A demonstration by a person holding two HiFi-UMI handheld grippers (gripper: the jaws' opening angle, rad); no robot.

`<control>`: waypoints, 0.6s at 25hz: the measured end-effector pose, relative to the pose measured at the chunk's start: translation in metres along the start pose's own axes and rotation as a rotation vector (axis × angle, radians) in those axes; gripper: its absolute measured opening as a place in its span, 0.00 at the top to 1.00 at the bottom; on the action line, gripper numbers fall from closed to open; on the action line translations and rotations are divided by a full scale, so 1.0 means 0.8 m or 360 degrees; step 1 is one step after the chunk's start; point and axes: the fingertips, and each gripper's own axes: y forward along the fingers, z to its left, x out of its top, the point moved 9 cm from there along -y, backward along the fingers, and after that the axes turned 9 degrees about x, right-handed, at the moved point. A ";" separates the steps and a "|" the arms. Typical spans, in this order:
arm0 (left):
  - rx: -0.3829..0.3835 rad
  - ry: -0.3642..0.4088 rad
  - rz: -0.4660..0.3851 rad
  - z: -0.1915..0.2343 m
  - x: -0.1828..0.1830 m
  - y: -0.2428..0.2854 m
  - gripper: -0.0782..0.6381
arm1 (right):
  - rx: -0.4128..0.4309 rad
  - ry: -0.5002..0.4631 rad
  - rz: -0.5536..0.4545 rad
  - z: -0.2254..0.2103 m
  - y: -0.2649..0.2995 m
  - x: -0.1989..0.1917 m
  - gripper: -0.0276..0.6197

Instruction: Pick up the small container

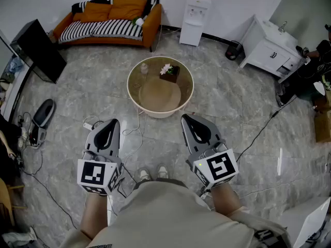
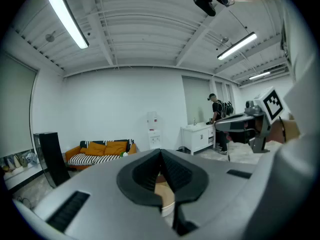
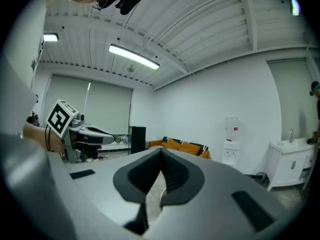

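A person stands over a low round tabletop (image 1: 130, 92) in a tiled room, a pair of tongs in each hand, before any reach for the small container (image 1: 144, 66) has begun. The left tongs (image 1: 110, 123) and the right tongs (image 1: 186, 119) hang level with each other near the tabletop's front edge, both short of it, noses pointed ahead at it. Both are clenched on nothing: each gripper view shows the dark pads meeting at their tips, with only a sliver of tan tabletop visible through the slot below.

The small container, a pale item too small to read in detail, appears to stand upright on the back left part of the tabletop, just beside a dark box of flowers (image 1: 170, 73) that sits to its right. From the tongs it lies forward and across most of the tabletop. It is to the right of the left tongs' line and to the left of the right tongs' line, so neither is clearly nearer. The left side looks to have the cleaner path, since the flower box stands between the container and the right tongs. Whichever goes would have to unclench first, then travel forward over the rim and close on the container's sides.
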 end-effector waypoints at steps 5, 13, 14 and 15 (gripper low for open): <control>0.0002 0.0013 0.0001 -0.005 -0.002 0.001 0.88 | -0.0005 0.0040 -0.0016 -0.003 -0.005 -0.005 0.96; 0.0008 0.0035 0.0023 -0.018 -0.002 0.014 0.88 | 0.0000 0.0079 -0.0026 -0.019 -0.011 -0.007 0.96; 0.0013 0.0037 0.0022 -0.020 -0.002 0.016 0.88 | 0.0002 0.0088 -0.0028 -0.022 -0.012 -0.007 0.96; 0.0018 0.0040 0.0021 -0.023 -0.002 0.017 0.88 | 0.0006 0.0094 -0.0029 -0.024 -0.013 -0.008 0.96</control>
